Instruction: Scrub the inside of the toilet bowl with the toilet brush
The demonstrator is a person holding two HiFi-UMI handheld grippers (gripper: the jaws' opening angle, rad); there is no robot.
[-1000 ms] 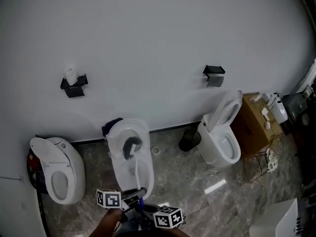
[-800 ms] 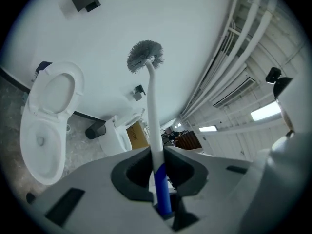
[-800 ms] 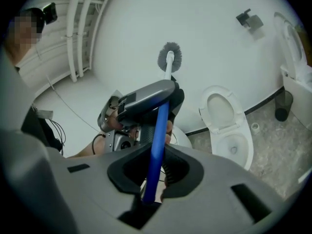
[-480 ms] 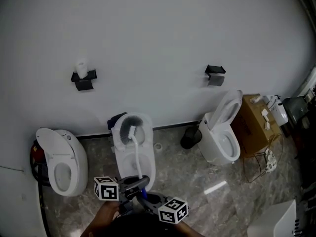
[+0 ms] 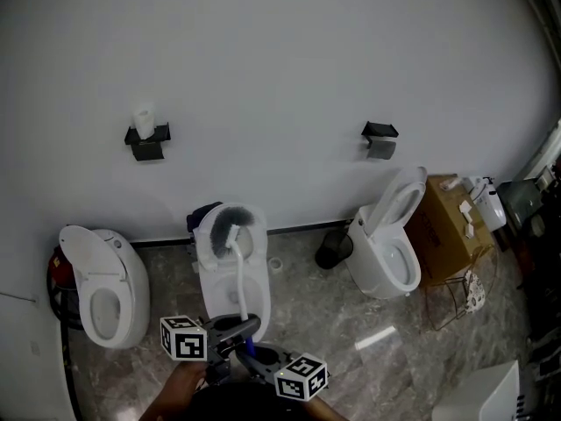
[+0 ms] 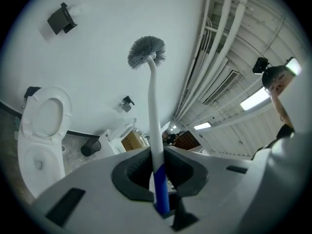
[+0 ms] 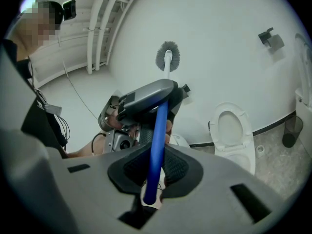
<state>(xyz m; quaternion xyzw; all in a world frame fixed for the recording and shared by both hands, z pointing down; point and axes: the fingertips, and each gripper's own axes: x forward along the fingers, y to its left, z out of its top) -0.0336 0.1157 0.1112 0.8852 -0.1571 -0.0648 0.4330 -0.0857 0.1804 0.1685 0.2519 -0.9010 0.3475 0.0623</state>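
Left gripper (image 6: 158, 177) and right gripper (image 7: 155, 172) each clamp the toilet brush (image 6: 153, 101) handle — bristles raised; toilet (image 5: 219, 295) below.

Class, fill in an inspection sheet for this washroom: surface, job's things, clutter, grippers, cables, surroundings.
Surface: grey marbled floor, with a white strip lying on it.
Job's things: toilet brush held up, bristles outside the bowl of the middle toilet.
Clutter: cardboard box, black bin, wire rack.
Grippers: left gripper and right gripper both shut on the brush handle.
Cables: thin wires beside the person.
Surroundings: white wall, black holders, left toilet, right toilet.
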